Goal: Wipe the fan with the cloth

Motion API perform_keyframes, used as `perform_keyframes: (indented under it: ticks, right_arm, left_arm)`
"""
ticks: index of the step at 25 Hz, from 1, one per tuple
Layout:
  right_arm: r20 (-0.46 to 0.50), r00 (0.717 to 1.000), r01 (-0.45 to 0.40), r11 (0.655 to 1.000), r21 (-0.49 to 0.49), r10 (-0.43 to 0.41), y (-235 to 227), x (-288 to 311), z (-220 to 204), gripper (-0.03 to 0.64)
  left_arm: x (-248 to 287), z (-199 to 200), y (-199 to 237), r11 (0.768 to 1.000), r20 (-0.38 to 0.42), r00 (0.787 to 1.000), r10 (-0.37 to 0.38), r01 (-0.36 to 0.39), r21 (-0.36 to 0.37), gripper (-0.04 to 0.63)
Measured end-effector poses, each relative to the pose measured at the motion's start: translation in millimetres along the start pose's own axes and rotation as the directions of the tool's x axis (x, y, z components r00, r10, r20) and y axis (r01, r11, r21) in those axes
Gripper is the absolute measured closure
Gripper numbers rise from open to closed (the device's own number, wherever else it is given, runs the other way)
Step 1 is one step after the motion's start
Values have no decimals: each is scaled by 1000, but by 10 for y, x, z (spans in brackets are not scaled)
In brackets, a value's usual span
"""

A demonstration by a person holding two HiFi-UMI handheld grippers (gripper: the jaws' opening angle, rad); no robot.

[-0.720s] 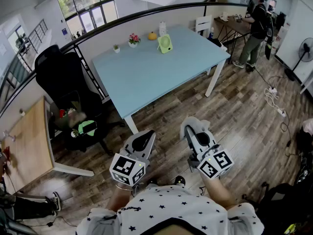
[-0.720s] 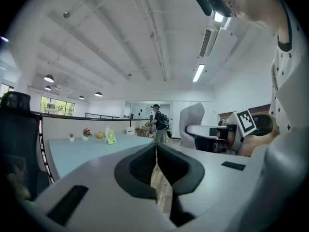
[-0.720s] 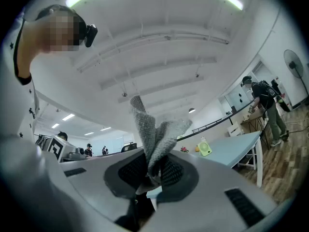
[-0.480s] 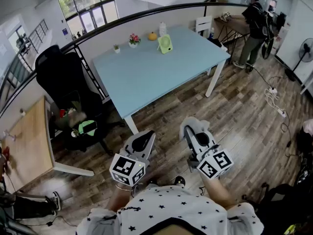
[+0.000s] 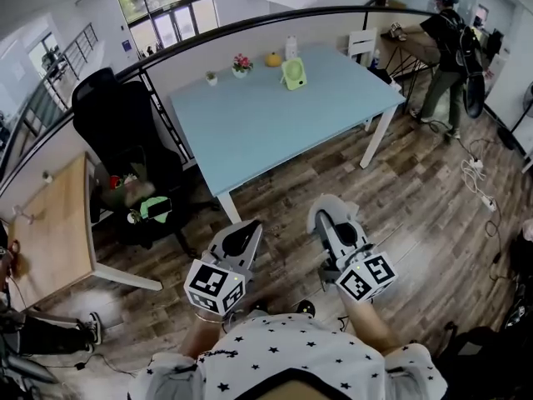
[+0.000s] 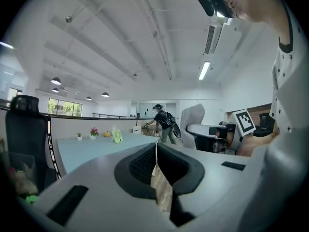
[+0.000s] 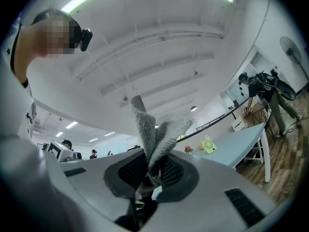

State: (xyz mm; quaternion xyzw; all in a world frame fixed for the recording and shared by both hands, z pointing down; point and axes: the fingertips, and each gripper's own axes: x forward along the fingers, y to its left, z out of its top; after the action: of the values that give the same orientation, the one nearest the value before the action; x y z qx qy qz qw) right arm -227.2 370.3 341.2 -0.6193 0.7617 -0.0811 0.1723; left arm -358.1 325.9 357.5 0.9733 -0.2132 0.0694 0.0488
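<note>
The right gripper [image 7: 149, 170] has its jaws pressed shut on a grey knitted cloth [image 7: 152, 134], and the bunched fabric sticks up out of the pads in two rumpled folds. The left gripper [image 6: 155, 146] carries nothing. Its jaws are brought together at the tips, with only a thin slit between them. The person holds both tools side by side close to the body, over the wooden floor [image 5: 416, 215], on the near side of the light blue table [image 5: 250, 132] and short of its near corner. The small green fan [image 5: 293, 73] stands upright near the table's far edge, well apart from both grippers and the cloth. Along that same far edge are a little pot of pink flowers [image 5: 242, 63], a small orange thing [image 5: 273, 58] and a white bottle [image 5: 291, 47] just behind the fan. A black office chair [image 5: 125, 140] sits off the table's left end. A person with a backpack [image 5: 445, 40] bends over another desk at the far right.
</note>
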Motion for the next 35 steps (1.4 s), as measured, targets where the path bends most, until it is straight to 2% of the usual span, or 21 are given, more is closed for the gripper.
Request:
perform_keyframes:
  ticks: [8, 21, 27, 35]
  right_arm:
    - [2, 1000, -26, 999, 29, 25, -209, -21, 72, 572]
    - [0, 998, -59, 997, 58, 59, -585, -286, 238, 572]
    - [-3, 998, -57, 995, 83, 57, -675, -390, 211, 572]
    - [-6, 1000, -15, 993, 119, 16, -851, -405, 165, 572]
  left_arm:
    - [133, 23, -93, 999, -1, 999, 46, -46, -5, 565]
    - [393, 85, -524, 996, 12, 996, 92, -92, 4, 565]
    - [453, 29, -641, 996, -6, 996, 89, -89, 4, 565]
    - [631, -53, -579, 998, -27, 998, 61, -62, -23, 565]
